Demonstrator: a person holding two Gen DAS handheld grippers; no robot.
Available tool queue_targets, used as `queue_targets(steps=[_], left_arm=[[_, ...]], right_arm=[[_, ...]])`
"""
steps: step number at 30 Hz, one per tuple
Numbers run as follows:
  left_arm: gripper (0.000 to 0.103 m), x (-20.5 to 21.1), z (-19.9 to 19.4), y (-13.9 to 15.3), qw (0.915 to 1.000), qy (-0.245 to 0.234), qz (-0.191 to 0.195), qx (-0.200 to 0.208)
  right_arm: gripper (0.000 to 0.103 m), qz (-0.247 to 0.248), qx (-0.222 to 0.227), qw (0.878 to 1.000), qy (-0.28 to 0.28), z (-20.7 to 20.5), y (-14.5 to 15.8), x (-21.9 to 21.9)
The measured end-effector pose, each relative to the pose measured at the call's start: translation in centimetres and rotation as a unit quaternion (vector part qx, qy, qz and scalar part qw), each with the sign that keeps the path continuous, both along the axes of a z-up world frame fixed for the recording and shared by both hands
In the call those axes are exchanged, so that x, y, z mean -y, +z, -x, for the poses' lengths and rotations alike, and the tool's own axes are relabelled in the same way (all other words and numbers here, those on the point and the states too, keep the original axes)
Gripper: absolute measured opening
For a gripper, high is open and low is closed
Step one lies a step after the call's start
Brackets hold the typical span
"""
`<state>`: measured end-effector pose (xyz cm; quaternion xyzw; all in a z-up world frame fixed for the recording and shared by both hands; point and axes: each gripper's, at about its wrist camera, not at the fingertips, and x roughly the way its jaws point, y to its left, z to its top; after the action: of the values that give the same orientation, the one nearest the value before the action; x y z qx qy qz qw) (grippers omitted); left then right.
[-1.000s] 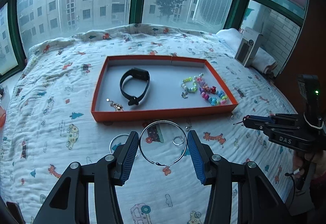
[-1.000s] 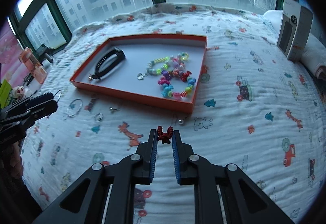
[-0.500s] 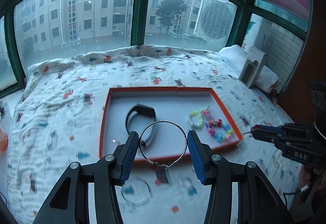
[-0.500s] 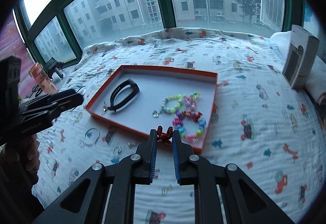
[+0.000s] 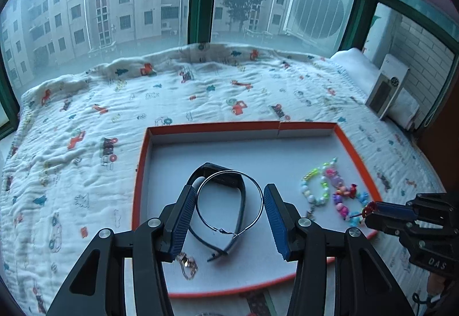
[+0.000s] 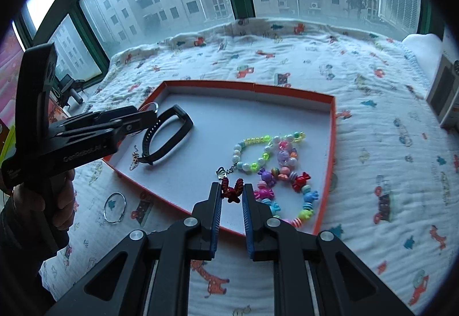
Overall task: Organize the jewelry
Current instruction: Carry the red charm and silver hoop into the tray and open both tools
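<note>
Left of the tray, a second hoop (image 6: 114, 207) lies on the bedspread (image 5: 86, 120), not yet collected. The left gripper (image 5: 229, 208) holds a large silver hoop earring (image 5: 229, 202) across its width between the pads; a second ago it hung over the bedspread, now over the orange tray (image 5: 137, 172) above the black wristband (image 5: 221, 181). The right gripper (image 6: 232, 195), clamped on a small red charm (image 6: 232, 190), has likewise advanced over the tray beside the bead bracelets (image 6: 275, 161). Judgement: both pieces stand ready for release.

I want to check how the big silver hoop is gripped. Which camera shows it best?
The left wrist view: the silver hoop fills the gap between the left gripper fingers. The right wrist view shows only a sliver of it at that gripper's tip.
</note>
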<state>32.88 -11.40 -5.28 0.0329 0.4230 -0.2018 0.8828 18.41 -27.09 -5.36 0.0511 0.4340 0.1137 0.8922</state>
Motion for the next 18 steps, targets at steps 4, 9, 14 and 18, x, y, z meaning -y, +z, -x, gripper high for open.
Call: queue_targets(steps=[4, 9, 14, 18], left_arm=[[0.053, 0.6, -1.1, -1.7, 0.9999, -0.003, -0.009, -0.011], [0.053, 1.2, -1.4, -3.1, 0.9996, -0.010, -0.019, -0.018], [0.053, 1.6, -1.0, -3.3, 0.9996, -0.013, -0.020, -0.016], [0.053, 2.0, -0.1, -3.0, 0.9996, -0.021, -0.015, -0.011]], right_arm=[[0.017, -0.003, -0.010, 1.000, 0.004, -0.6, -0.9, -0.4], [0.017, -0.003, -0.019, 1.000, 0.005, -1.0, -1.5, -0.6], [0.017, -0.003, -0.020, 1.000, 0.006, -1.0, -1.6, -0.7], [0.017, -0.003, -0.022, 1.000, 0.005, -1.1, -1.9, -0.6]])
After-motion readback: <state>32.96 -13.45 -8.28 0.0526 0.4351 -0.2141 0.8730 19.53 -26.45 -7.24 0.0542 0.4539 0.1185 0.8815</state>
